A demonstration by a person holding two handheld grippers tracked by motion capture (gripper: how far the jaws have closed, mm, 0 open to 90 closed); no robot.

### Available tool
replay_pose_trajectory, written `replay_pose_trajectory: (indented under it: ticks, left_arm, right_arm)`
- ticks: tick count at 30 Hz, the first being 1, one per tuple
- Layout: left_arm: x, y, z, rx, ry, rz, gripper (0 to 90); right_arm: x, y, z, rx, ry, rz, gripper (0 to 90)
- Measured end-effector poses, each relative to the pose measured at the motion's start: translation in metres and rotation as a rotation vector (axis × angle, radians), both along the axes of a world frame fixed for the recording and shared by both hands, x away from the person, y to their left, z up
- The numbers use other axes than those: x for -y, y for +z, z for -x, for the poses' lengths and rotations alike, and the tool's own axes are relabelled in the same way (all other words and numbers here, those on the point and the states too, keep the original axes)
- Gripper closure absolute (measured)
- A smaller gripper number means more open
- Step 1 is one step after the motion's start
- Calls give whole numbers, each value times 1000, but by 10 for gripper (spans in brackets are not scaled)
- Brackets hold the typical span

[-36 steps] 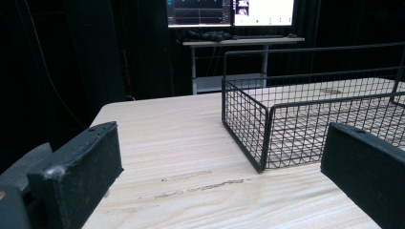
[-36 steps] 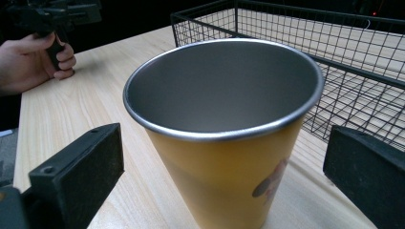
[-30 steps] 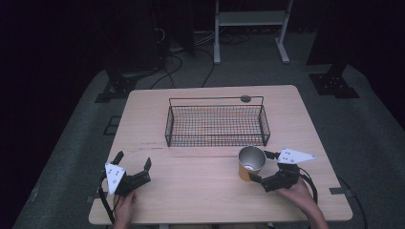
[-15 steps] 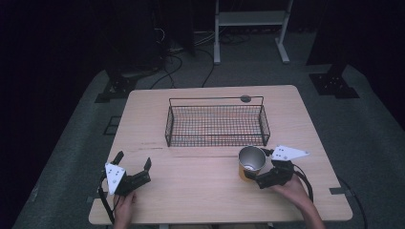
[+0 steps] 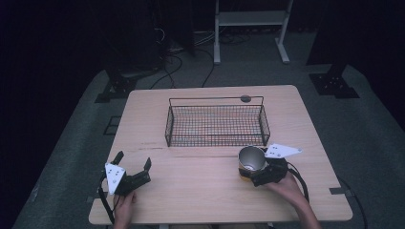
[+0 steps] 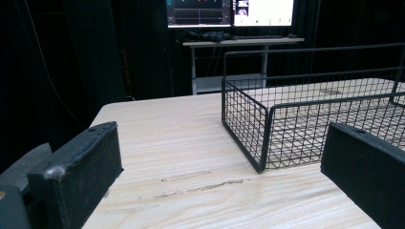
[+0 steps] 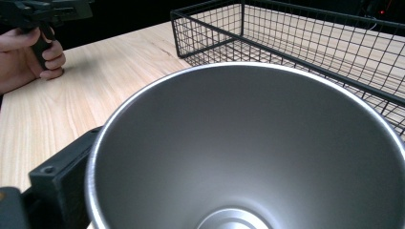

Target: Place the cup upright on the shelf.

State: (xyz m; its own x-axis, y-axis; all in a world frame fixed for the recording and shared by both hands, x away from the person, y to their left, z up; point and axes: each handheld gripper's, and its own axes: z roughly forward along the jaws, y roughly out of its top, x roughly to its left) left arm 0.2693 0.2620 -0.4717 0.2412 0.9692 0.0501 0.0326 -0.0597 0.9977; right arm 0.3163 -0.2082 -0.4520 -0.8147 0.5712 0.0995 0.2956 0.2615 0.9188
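Observation:
A steel cup (image 5: 251, 160) with a yellow base stands upright on the wooden table (image 5: 191, 191), just in front of the wire basket's right corner. My right gripper (image 5: 253, 171) reaches in from the right, open, with its jaws on either side of the cup. In the right gripper view the cup's empty inside (image 7: 248, 157) fills the frame; one black finger (image 7: 62, 181) lies beside its wall and the other is hidden. My left gripper (image 5: 133, 159) rests at the table's front left, open and empty (image 6: 219, 157).
An empty black wire basket (image 5: 215, 99) stands mid-table, its near corner ahead of the left gripper (image 6: 260, 143). A small dark disc (image 5: 246, 98) lies behind it. Desk legs and cables are on the floor beyond the far edge.
My right gripper has slid left, closing in until its jaws flank the cup. The cup and the left gripper have stayed put.

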Motion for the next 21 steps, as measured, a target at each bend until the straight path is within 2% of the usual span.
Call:
replay_pose_trajectory:
  ticks: [6, 9, 15, 21]
  left_arm:
    - [0, 0, 0, 0, 0, 0, 0]
    - [0, 0, 0, 1, 0, 1, 0]
    - [0, 0, 0, 0, 0, 0, 0]
    - [0, 0, 0, 0, 0, 0, 0]
  right_arm:
    - [-1, -2, -1, -2, -5, 4, 0]
    - [0, 0, 0, 16, 3, -7, 91]
    - [1, 1, 1, 17, -6, -4, 92]
    - [3, 3, 1, 10, -4, -36, 92]
